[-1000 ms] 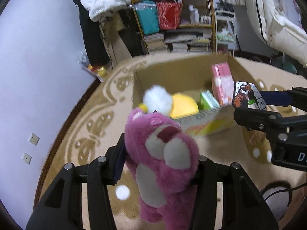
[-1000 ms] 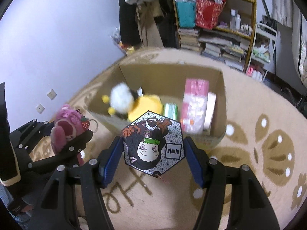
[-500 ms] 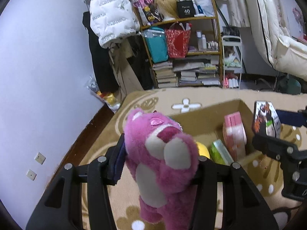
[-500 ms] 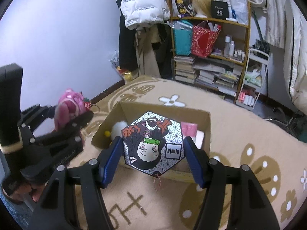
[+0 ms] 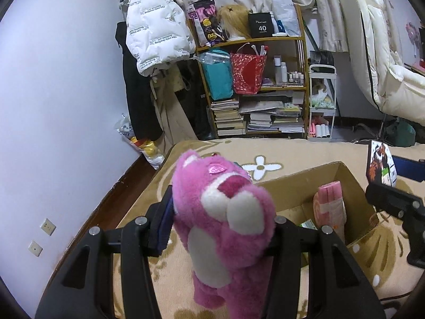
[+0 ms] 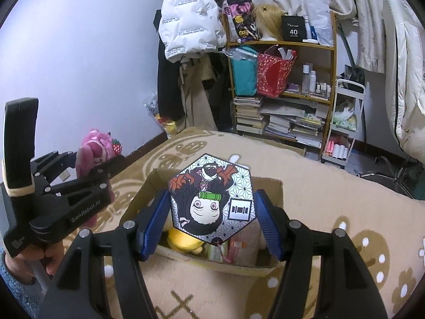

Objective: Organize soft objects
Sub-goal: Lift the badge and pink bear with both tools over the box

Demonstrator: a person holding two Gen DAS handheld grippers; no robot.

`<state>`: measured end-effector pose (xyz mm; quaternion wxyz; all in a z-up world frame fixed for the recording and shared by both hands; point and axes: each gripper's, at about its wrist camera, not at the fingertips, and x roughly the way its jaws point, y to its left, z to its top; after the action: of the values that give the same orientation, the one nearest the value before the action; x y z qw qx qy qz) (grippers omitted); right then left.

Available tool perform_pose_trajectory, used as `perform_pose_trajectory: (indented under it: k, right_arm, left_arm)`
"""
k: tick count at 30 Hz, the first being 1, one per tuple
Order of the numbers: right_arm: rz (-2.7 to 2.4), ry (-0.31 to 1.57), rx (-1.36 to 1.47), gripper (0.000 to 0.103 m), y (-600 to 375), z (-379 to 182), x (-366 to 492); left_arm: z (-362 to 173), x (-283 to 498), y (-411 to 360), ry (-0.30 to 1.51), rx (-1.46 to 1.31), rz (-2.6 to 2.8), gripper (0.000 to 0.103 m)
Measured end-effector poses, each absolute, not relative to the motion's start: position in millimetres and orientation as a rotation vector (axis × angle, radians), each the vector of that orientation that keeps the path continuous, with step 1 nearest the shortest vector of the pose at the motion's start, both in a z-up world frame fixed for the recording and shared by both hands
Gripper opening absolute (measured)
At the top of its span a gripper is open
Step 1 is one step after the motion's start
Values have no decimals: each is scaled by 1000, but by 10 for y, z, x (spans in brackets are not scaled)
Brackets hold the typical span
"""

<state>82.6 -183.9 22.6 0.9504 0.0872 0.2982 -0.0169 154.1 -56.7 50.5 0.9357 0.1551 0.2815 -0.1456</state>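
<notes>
My left gripper [image 5: 220, 220] is shut on a pink plush bear [image 5: 225, 218], held upright above the rug, left of the open cardboard box [image 5: 353, 183]. The bear also shows in the right wrist view [image 6: 93, 151]. My right gripper [image 6: 212, 215] is shut on a hexagonal anime-print cushion [image 6: 212, 196], held above the box [image 6: 265, 265]. The cushion shows edge-on in the left wrist view [image 5: 381, 163]. In the box lie a yellow plush [image 6: 183, 239] and a pink packet [image 5: 329, 207].
The box stands on a tan patterned rug [image 6: 332, 191]. A bookshelf [image 5: 255, 85] with books and bags, a hanging white jacket [image 5: 156, 29] and a white cart [image 6: 342, 122] stand at the back. The wall [image 5: 53, 106] is to the left.
Both grippers have risen and tilted up with their loads, so the box has dropped lower in view and the shelf now shows. The holds have not changed.
</notes>
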Motion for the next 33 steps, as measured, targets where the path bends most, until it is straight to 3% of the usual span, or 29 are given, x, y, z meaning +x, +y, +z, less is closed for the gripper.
perform_pose_trajectory:
  k: [33]
  right_arm:
    - [-87,732,219,69,-1979,-425,1220]
  left_arm:
    - [-147,1884,-682,690,320,-300,50]
